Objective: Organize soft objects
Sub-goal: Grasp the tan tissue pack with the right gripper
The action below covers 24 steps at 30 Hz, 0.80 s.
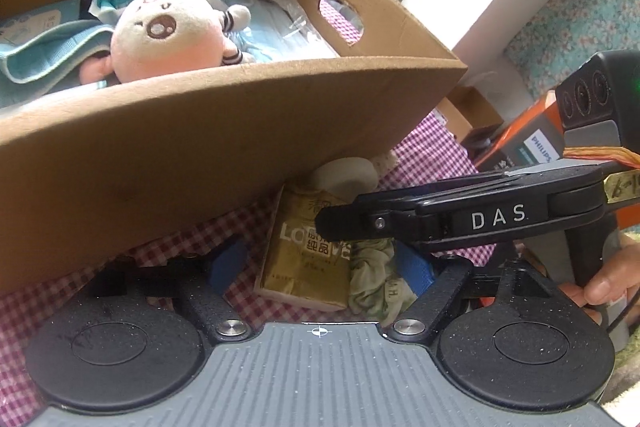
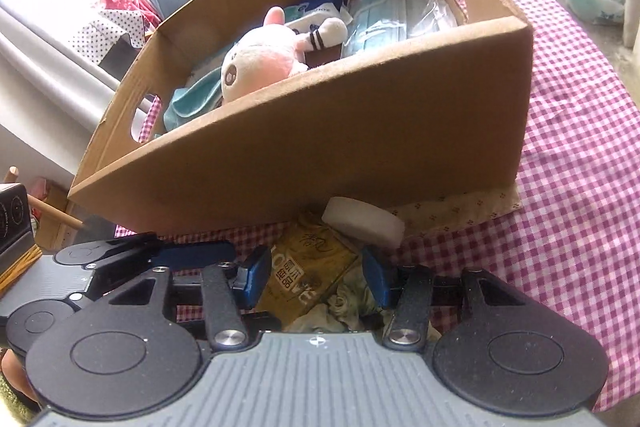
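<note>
An open cardboard box [image 1: 200,167] [image 2: 320,155] holds a pink and white plush toy [image 1: 168,35] [image 2: 260,67], a teal towel [image 2: 192,99] and blue face masks [image 2: 380,23]. In front of it lie a gold tissue pack [image 1: 296,267] [image 2: 312,261], a crumpled pale green cloth [image 1: 372,279] [image 2: 340,303] and a white round pad [image 1: 344,175] [image 2: 364,223]. My left gripper [image 1: 320,265] is open, its blue pads wide on either side of pack and cloth. My right gripper [image 2: 316,279] [image 1: 332,223] reaches in from the right, pads apart astride the pack with no squeeze visible.
A pink checked tablecloth [image 2: 560,187] covers the table, and a beige patterned cloth [image 2: 452,211] sticks out under the box. An orange Philips carton [image 1: 532,143] stands at the right. A hand [image 1: 608,283] grips the right tool's handle. One left gripper finger [image 2: 192,255] crosses the right wrist view.
</note>
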Tool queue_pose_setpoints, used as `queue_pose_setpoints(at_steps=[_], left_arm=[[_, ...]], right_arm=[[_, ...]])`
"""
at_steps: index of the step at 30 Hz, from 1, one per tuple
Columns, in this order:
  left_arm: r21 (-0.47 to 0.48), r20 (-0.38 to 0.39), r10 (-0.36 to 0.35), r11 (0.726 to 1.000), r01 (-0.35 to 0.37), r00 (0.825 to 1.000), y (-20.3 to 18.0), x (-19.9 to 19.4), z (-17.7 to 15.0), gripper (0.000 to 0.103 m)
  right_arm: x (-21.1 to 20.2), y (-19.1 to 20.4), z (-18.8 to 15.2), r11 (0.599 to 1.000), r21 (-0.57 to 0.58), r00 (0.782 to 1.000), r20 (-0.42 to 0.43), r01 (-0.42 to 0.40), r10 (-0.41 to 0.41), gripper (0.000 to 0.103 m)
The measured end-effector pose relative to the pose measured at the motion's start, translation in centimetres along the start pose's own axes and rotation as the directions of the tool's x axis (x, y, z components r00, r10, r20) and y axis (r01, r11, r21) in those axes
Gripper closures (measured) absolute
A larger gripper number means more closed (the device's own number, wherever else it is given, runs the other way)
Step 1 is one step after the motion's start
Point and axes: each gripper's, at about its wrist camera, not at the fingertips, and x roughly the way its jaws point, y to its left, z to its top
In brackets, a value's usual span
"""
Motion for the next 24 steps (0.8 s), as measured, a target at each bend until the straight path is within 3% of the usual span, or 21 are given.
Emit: queue_pose_setpoints(at_steps=[2, 18, 24], left_arm=[[-0.002, -0.009, -0.004, 1.0, 0.004, 1.0, 0.1, 0.2, 0.0, 0.026], [-0.064, -0.01, 0.041, 0.997, -0.042, 0.999, 2.0, -2.6, -2.5, 0.024], [-0.064, -0.019, 0.04, 0.997, -0.042, 0.999, 2.1, -3.5, -3.8, 0.022]], right_arm=[[0.8, -0.2, 0.2, 1.0, -0.007, 1.0, -0.021, -0.006, 0.005, 0.049], [4.5, 4.0, 1.4, 0.983, -0.144, 0.987, -0.131, -0.11, 0.091, 0.048], [5.0, 5.0, 1.3, 0.98, -0.125, 0.979, -0.148, -0.157, 0.138, 0.048]])
